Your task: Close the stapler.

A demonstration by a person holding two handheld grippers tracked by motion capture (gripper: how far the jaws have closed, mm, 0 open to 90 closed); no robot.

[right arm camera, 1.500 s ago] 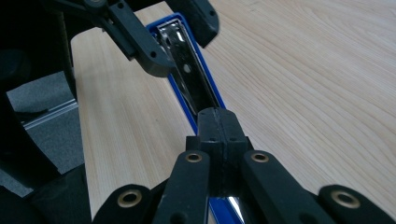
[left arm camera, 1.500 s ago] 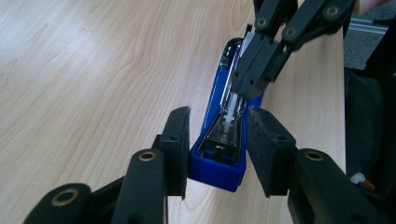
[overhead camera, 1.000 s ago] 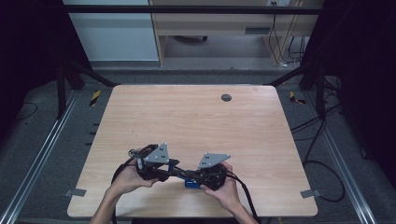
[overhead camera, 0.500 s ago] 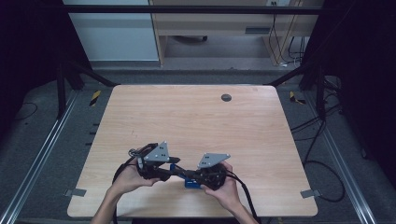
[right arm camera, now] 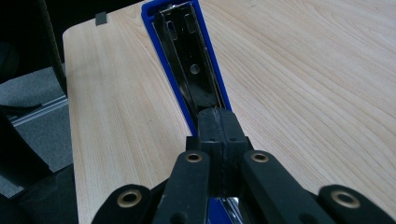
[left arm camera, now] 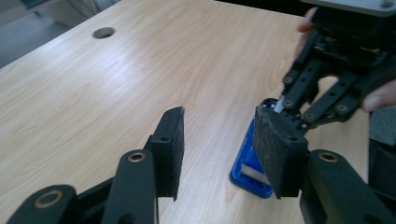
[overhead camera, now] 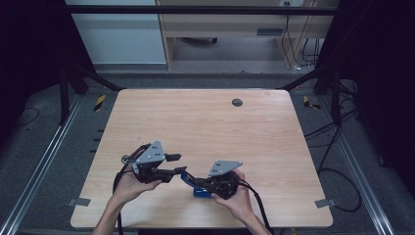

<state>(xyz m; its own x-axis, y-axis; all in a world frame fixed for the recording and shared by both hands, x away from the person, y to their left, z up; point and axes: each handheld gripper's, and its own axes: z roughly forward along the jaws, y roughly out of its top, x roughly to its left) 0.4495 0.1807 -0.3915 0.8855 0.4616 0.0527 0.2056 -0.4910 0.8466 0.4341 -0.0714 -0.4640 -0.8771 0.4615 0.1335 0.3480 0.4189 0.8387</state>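
Wooden surface (overhead camera: 205, 132), blue stapler (right arm camera: 187, 60) lying opened. My right hand-held gripper (right arm camera: 219, 126) pinches it; my left hand-held gripper (left arm camera: 219, 149) has just been opening, nothing between its pads.

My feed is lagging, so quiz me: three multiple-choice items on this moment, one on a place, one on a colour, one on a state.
1. Where does the stapler sit on the table?
A. by the far edge, next to the round hole
B. near the person's edge, between the two hands
C. at the far left corner

2. What colour is the stapler's body?
A. red
B. yellow
C. blue

3. How do the jaws of the left tool stand?
A. apart, with nothing pressed between the pads
B. clamped on the stapler
C. shut on a cable

Answers: 1 B, the high view shows it low on the table between the hands, far from the round hole. 2 C, the right tool, jaws together, looks along its blue frame. 3 A, the left gripper view shows bare wood between the pads; they have just been opening.
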